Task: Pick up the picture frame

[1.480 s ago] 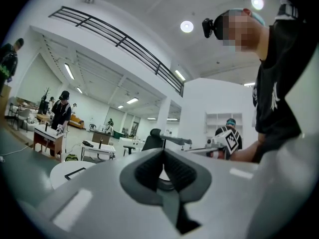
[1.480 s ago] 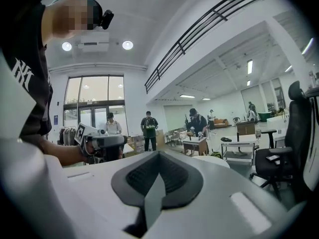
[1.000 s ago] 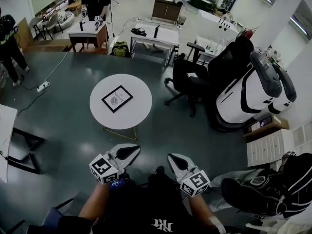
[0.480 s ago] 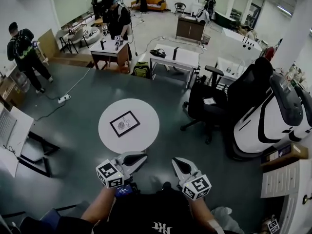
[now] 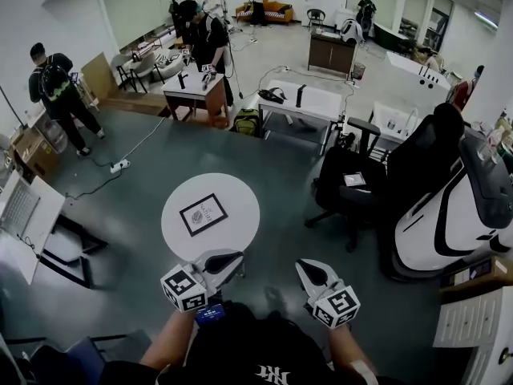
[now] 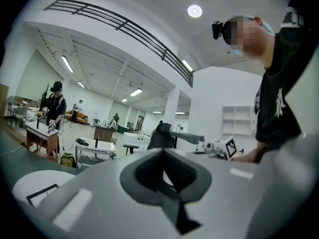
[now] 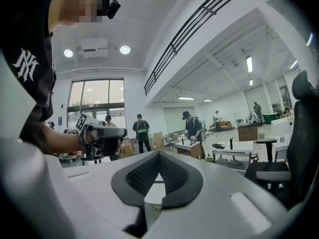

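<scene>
Picture frame (image 5: 203, 214): lies flat on the round white table (image 5: 237, 202), slightly left of the tabletop's centre, with neither gripper on it. Left gripper (image 5: 225, 259): jaws pressed together, nothing between them; in the head view its tip overlaps the table's near rim. Right gripper (image 5: 309, 270): jaws likewise closed and empty, held beside the left one, clear of the table. A black office chair (image 5: 345, 187) stands right of the table.

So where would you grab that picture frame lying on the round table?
Probably by its near edge, coming from the person's side. The picture frame lies flat and turned askew on the round table, so only its thin dark border offers a hold. A pinch across that edge from above seems best.
</scene>
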Demonstrator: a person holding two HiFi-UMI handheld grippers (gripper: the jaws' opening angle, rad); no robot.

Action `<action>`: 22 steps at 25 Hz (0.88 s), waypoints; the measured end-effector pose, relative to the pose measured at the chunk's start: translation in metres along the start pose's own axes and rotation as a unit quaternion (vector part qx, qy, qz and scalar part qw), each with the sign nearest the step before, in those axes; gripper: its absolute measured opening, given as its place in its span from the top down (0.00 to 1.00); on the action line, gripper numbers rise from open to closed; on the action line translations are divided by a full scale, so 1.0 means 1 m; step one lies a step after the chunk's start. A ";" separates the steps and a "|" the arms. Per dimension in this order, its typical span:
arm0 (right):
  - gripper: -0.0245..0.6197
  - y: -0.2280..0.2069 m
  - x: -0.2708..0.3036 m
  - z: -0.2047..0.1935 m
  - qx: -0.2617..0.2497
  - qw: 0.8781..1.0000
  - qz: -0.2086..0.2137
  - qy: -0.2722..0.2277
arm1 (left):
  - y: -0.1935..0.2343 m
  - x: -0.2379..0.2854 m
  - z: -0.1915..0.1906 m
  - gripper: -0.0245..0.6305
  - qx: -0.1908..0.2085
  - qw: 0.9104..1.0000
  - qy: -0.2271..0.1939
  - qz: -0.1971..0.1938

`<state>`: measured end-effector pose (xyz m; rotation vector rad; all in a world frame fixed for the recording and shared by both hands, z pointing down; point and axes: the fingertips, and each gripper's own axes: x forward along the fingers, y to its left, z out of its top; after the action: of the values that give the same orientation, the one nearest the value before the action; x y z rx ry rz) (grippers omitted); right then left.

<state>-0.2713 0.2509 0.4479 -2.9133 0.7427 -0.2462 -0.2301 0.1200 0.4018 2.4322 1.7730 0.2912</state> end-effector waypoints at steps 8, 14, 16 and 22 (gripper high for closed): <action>0.96 -0.040 0.010 -0.012 0.021 0.999 0.021 0.023 | 0.019 0.044 -0.006 0.96 -0.018 1.000 0.007 0.013; 0.96 -0.077 0.026 -0.005 0.021 0.999 0.019 0.033 | 0.050 0.082 -0.006 0.96 -0.041 0.999 0.000 0.008; 0.96 -0.094 0.034 -0.007 0.027 0.999 0.013 0.042 | 0.061 0.096 -0.003 0.96 -0.039 0.999 -0.004 0.004; 0.96 -0.131 0.088 0.015 0.011 0.998 0.029 0.049 | 0.120 0.120 0.013 0.96 -0.048 0.999 -0.014 0.021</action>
<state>-0.1314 0.3237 0.4652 -2.8721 0.8307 -0.3900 -0.0801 0.1969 0.4245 2.3966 1.6589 0.3370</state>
